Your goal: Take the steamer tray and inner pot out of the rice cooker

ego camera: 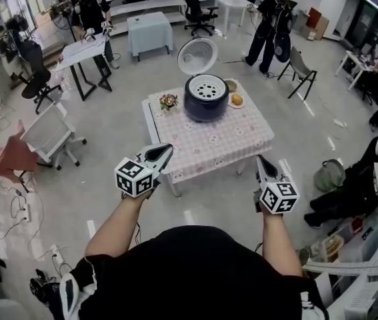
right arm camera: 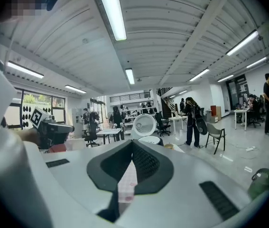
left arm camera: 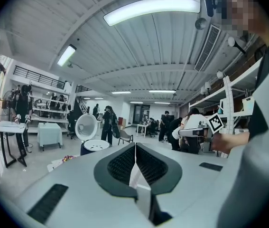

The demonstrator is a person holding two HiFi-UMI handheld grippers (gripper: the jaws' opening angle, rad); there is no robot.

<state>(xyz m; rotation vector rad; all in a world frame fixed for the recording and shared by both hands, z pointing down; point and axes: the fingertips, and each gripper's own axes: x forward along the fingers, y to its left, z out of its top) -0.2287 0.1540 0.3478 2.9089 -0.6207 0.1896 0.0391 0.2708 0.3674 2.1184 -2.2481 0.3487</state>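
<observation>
The left claw (ego camera: pixel 163 152) is pressed together with nothing in it, near the front edge of the table (ego camera: pixel 242 149); the rice cooker (ego camera: pixel 206 105) stands ahead of it and a little to its right, well apart, toward the table's far side; the lid (ego camera: pixel 197 56) stands open behind the cooker; the steamer tray (ego camera: pixel 207 87), white, round and dotted with holes, sits flat in the mouth and hides the inner pot beneath; the right claw (ego camera: pixel 261 163) is likewise closed and empty, with the cooker ahead and to its left; the left claw looks slightly nearer, and both need opening before reaching the tray.
</observation>
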